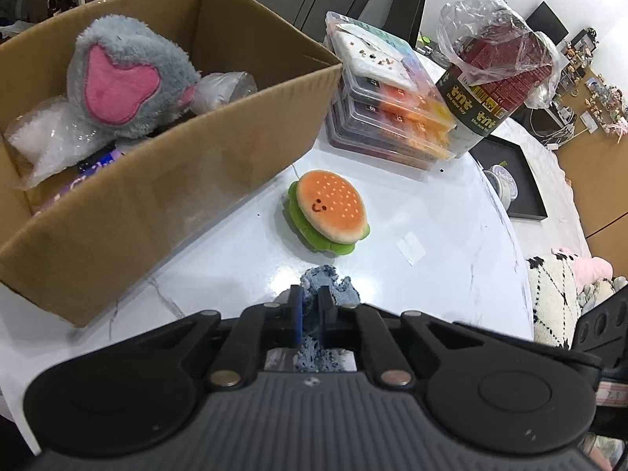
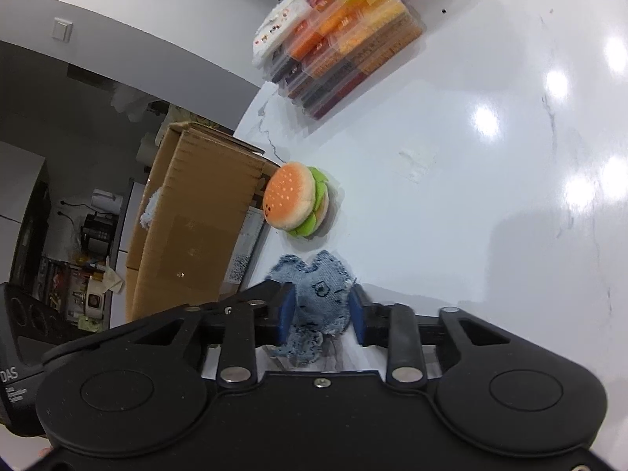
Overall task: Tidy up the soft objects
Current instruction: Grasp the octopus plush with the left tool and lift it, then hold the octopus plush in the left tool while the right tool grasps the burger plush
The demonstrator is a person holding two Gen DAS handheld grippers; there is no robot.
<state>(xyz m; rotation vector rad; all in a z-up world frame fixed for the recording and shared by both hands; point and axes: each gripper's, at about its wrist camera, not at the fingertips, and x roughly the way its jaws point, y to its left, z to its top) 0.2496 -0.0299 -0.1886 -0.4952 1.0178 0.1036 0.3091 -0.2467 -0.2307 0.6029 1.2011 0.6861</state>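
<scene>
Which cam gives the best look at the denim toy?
Right wrist: the denim toy shows its stitched face and frayed edges between the right gripper fingers. Left wrist shows only a bunched blue scrap pinched in the left gripper.

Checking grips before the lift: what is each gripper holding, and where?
Both hold the blue denim toy: left gripper pinches one edge, right gripper squeezes its sides.

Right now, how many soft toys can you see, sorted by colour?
Grey with pink: 1, the plush in the cardboard box
Orange and green: 1, the burger plush
Blue denim: 1, the denim toy, gripped
Total: 3
</scene>
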